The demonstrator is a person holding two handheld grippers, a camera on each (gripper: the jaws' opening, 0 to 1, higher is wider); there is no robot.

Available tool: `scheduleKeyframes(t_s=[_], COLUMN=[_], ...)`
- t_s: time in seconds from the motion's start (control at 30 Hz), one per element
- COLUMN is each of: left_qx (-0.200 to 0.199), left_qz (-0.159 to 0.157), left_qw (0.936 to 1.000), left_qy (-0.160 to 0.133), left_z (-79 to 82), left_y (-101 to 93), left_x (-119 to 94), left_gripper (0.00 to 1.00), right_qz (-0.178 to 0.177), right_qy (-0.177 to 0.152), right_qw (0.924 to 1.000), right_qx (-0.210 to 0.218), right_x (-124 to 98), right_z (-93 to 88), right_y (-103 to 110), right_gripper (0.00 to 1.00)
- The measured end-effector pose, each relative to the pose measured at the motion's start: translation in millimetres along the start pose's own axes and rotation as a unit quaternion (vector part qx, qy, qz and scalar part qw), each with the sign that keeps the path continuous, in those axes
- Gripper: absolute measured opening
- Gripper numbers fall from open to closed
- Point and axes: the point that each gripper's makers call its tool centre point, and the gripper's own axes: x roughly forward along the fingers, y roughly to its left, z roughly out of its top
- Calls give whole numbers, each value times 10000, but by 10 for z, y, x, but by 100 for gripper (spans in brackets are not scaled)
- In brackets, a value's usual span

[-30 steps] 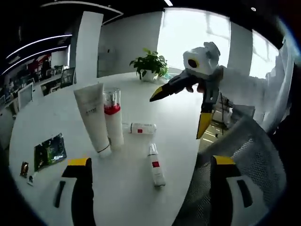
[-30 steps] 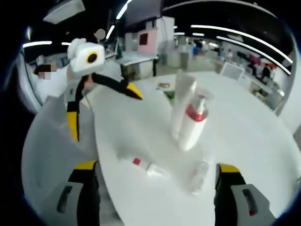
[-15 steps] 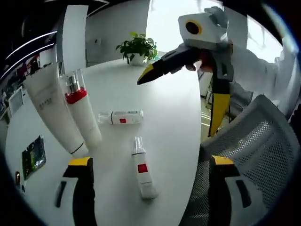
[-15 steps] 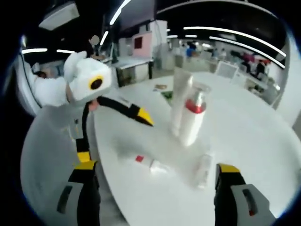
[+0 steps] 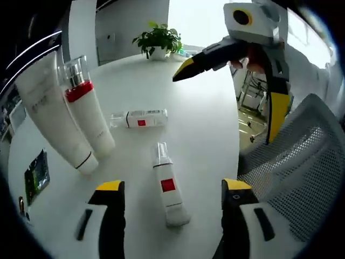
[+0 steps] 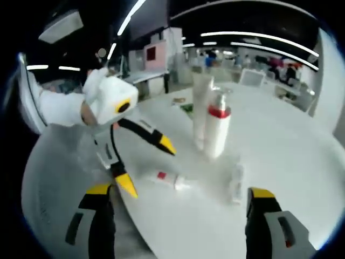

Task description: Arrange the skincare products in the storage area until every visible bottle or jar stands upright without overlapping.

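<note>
Left gripper view is showing us our left gripper (image 5: 171, 189), jaws spread, straddling a small red-labelled tube (image 5: 167, 184) lying flat; a second tube (image 5: 139, 118) lies beyond, near the upright pump bottle (image 5: 88, 110) and white tube (image 5: 53, 110). Right gripper view is adding our right gripper (image 6: 178, 197), jaws apart, gripping nothing.

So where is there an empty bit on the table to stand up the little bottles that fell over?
The widest bare patch of table lies between the two lying bottles and the potted plant. It is crowded near the standing tube and pump bottle, which nearly touch. Past them lies a dark green packet.
</note>
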Motion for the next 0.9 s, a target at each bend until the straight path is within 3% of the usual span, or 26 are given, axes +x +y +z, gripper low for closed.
scheduleKeyframes(t_s=[0.13, 0.2, 0.33, 0.63, 0.77, 0.9], left_qx=[1, 74, 112, 150, 145, 121], left_qz=[-94, -134, -160, -108, -189, -154], left_qw=[10000, 9999, 9998, 9998, 9997, 9996], left_qy=[-29, -49, 89, 86, 77, 199], left_z=[-9, -15, -101, -104, -116, -204], left_y=[-52, -78, -79, -7, -30, -1], left_x=[26, 50, 95, 119, 115, 137], left_gripper=[48, 49, 42, 28, 30, 26], right_qz=[-42, -55, -62, 14, 5, 4], right_qy=[-40, -61, -30, 16, 5, 11], right_qw=[9999, 9999, 9999, 9999, 9999, 9999], right_qx=[113, 141, 156, 141, 162, 168], right_x=[-22, -23, -8, 45, 46, 60], right_z=[-26, -24, -36, -21, -12, -17], right_y=[-1, 4, 35, 100, 94, 102], right_gripper=[99, 99, 99, 99, 99, 99])
